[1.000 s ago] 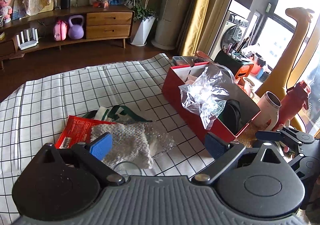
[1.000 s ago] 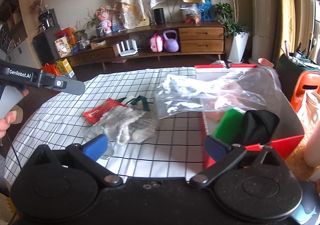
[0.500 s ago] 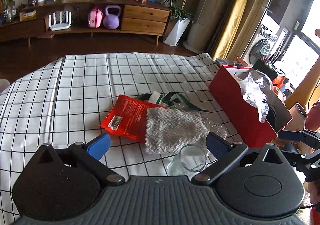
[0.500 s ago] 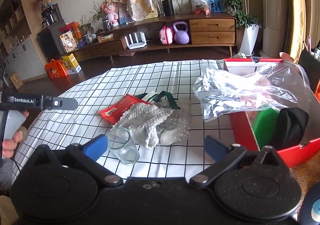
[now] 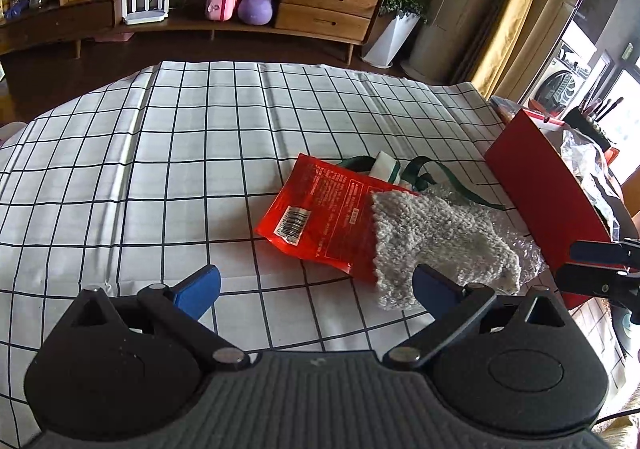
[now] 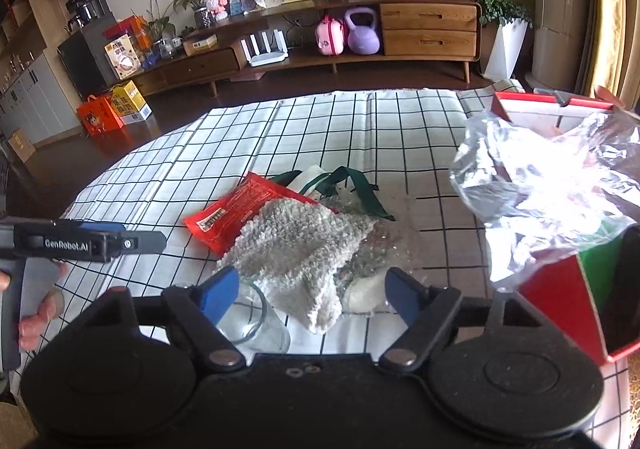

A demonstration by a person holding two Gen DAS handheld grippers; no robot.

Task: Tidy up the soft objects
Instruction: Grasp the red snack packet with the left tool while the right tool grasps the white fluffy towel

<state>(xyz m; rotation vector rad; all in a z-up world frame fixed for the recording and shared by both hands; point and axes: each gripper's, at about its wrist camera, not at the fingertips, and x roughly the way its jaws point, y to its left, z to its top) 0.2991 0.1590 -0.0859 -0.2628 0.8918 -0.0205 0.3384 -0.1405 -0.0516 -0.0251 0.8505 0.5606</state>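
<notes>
A grey knitted cloth [image 5: 436, 241] lies over a red snack packet [image 5: 320, 213] and bubble wrap [image 5: 524, 245] on the checked tablecloth. My left gripper [image 5: 316, 285] hangs open just short of the packet's near edge, nothing between its fingers. In the right wrist view the knitted cloth [image 6: 296, 241] reaches down between the fingers of my right gripper [image 6: 310, 289]. Its jaws are closing and the pads stand apart from the cloth. The red packet [image 6: 236, 215] and a green-strapped white bag [image 6: 332, 181] lie behind.
A clear glass [image 6: 252, 321] stands by the right gripper's left finger. A red box [image 6: 560, 289] at the right holds a crumpled clear plastic bag [image 6: 552, 185] and dark items. A hand holds the left gripper's body [image 6: 84, 241] at the left edge.
Both grippers have moved left and down toward the pile, away from the red box. The right gripper's jaws have narrowed around the knitted cloth's near end.
</notes>
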